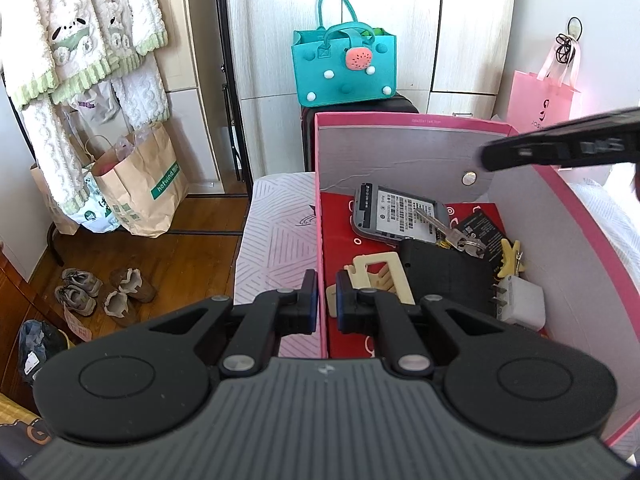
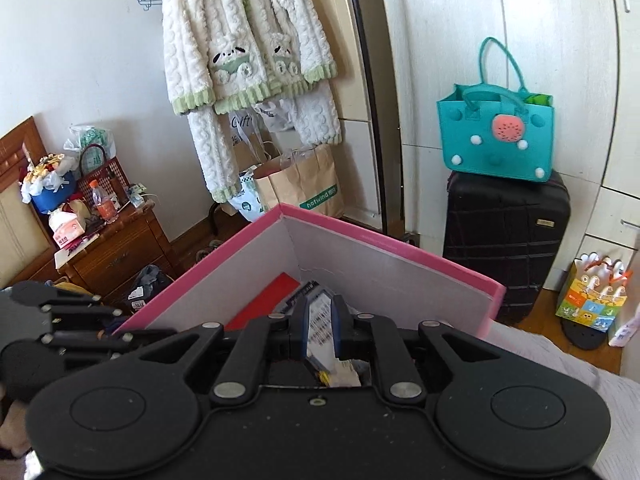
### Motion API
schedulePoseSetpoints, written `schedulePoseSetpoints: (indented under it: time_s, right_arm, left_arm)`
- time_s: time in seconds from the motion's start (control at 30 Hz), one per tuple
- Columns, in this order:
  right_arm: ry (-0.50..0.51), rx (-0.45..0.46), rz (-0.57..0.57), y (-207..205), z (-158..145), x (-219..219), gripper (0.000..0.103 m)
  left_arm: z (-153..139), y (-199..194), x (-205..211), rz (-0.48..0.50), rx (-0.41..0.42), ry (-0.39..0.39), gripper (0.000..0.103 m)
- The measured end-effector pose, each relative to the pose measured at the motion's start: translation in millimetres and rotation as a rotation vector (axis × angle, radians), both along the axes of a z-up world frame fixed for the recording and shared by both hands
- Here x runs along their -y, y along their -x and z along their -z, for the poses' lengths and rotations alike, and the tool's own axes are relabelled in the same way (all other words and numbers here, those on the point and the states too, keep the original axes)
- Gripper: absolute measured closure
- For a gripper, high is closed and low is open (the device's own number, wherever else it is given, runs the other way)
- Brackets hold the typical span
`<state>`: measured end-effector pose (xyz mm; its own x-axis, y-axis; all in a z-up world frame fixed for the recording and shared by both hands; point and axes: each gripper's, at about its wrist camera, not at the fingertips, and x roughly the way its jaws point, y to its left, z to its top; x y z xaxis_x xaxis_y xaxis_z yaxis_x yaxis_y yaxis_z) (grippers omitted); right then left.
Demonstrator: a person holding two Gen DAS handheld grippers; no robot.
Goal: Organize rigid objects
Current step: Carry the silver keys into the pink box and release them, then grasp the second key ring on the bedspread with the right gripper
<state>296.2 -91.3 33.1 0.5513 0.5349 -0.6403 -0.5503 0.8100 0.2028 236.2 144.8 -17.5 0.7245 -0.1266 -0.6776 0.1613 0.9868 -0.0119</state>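
A: Since your left gripper is clamped on the pink box wall, it's steadied. Right?

B: Right gripper hovers over it, jaws slightly apart, empty. Phone, keys, charger lie inside.

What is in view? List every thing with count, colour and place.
box: one, pink, on the bed
phone: one, grey, back up, in the box
keys: one bunch, silver, on the phone
clip: one, yellow, in the box, by its right wall
charger: one, white, in the box, below the clip
tote: one, teal, on the suitcase
suitcase: one, black, by the wardrobe
paper bags: at least two, brown, on the floor
shoes: two pairs, grey and brown, on the floor
left gripper: one, black, shut on the box's left wall
right gripper: one, black, over the box, slightly open, empty
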Motion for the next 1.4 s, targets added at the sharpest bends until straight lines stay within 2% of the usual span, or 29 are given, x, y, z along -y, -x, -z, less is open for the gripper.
schedulePoseSetpoints:
  time_s: [0.17,0.3,0.33,0.47,0.6,0.8,0.93,1.07,1.27,1.4]
  right_arm:
    - [0.012,0.023,0.046,23.1,-10.7,39.1,0.083]
    - [0.018,0.048,0.13,36.2,-9.8,77.2,0.077]
    - [0.02,0.051,0.16,38.3,-7.2,86.8,0.073]
    - [0.045,0.033,0.238,40.5,10.4,115.6,0.072]
    - [0.102,0.029,0.294,35.3,33.8,134.3,0.072]
    - [0.098,-0.035,0.31,14.1,66.8,149.8,0.069]
    - [0.153,-0.057,0.299,-3.6,84.5,145.7,0.069]
    - [0.156,-0.072,0.308,-18.9,96.1,144.4,0.069]
    - [0.199,0.0,0.306,-28.6,97.1,136.0,0.069]
    - [0.202,-0.006,0.311,-34.8,98.8,132.9,0.069]
  left_arm:
    - [0.1,-0.2,-0.2,-0.003,-0.002,0.02,0.095]
    - [0.9,-0.2,-0.8,-0.001,0.0,0.008,0.095]
    - [1.1,-0.4,-2.1,-0.002,0.0,0.015,0.095]
    - [1.7,-0.7,-2.0,-0.01,-0.003,0.035,0.095]
    - [2.2,-0.4,-0.9,-0.007,0.001,0.008,0.095]
    - [2.8,-1.5,-0.8,-0.008,-0.002,0.001,0.095]
    - [2.8,-1.0,-0.1,-0.008,-0.003,-0.002,0.095]
    - [2.5,-1.4,-0.1,-0.008,-0.003,0.0,0.095]
    - [3.9,-0.3,1.3,-0.009,0.002,-0.009,0.095]
    - [4.9,3.5,6.0,-0.014,0.026,-0.046,0.095]
